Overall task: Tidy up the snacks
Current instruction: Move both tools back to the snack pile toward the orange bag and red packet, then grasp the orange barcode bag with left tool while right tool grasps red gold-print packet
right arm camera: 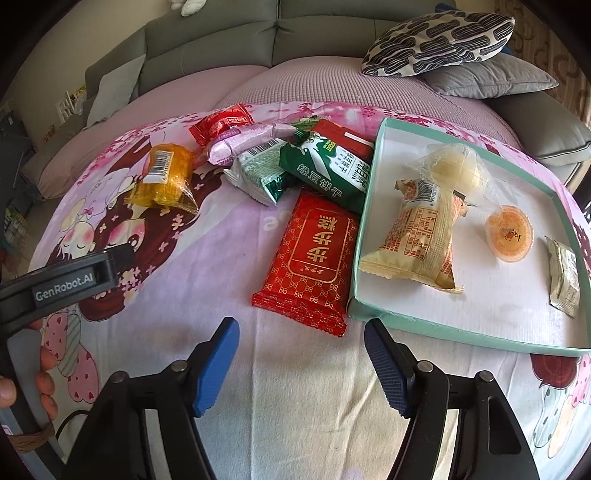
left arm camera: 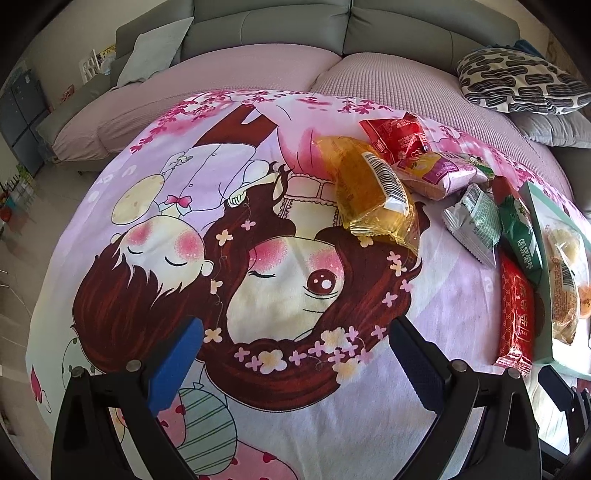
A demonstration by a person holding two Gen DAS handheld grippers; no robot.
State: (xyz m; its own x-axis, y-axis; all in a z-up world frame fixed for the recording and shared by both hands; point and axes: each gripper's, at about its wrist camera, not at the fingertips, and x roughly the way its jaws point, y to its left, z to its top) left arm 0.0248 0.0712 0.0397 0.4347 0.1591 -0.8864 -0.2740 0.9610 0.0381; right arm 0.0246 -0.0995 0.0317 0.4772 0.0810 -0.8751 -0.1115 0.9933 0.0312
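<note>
Several wrapped snacks lie on a cartoon-print pink cloth. A flat red packet lies just ahead of my right gripper, which is open and empty above the cloth. Behind it lie a green packet, a silver-green packet, a pink packet, a small red packet and a yellow packet. A mint-rimmed tray at the right holds a cream packet, a clear-wrapped pastry, an orange jelly cup and a small sachet. My left gripper is open and empty; the yellow packet lies ahead of it.
A grey sofa with pink seat covers runs behind the cloth. A patterned cushion rests on a grey pillow at the back right. The left gripper's body and the hand holding it show at the left of the right wrist view.
</note>
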